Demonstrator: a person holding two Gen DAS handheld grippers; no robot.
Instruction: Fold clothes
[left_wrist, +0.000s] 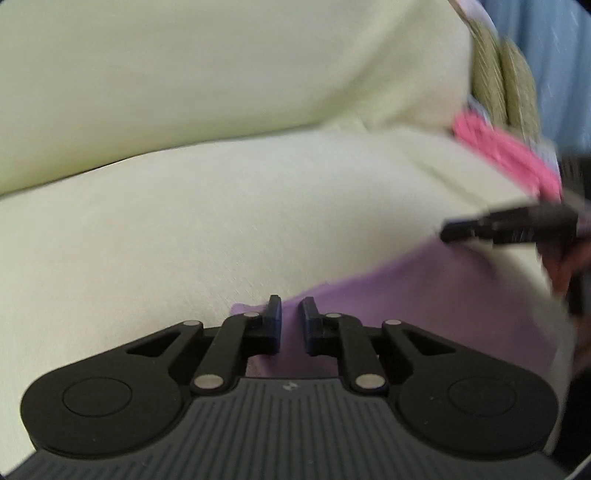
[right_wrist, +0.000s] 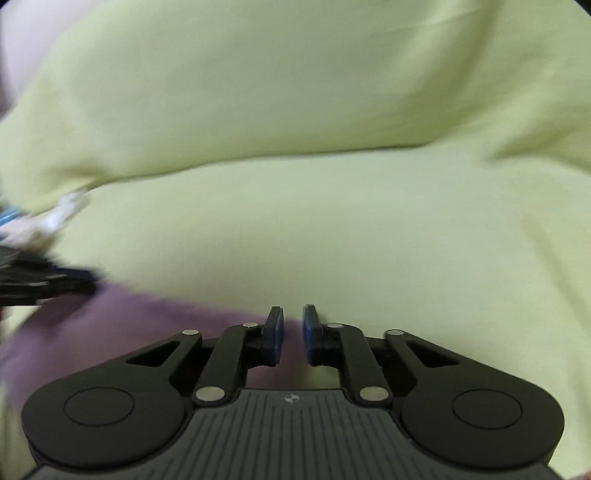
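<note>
The left gripper (left_wrist: 291, 321) holds its two dark, blue-padded fingers close together with a narrow gap between them, and the edge of a lilac-purple cloth garment (left_wrist: 424, 306) runs into that gap; whether the pads actually pinch it cannot be told through the blur. The right gripper (right_wrist: 293, 332) stands the same way, fingers nearly together over the same purple garment (right_wrist: 110, 325), and its grip is equally unclear. The garment lies as a band across a pale yellow-green fabric surface (left_wrist: 184, 240), which swells into a soft cushion-like mound behind it (right_wrist: 295, 110).

In the left wrist view the right gripper (left_wrist: 454, 230) shows at the right edge, its tip at the garment's far corner. Beyond it lie a bright pink knitted piece (left_wrist: 506, 155) and an olive-green textured cloth (left_wrist: 502, 74), both blurred. No container is visible.
</note>
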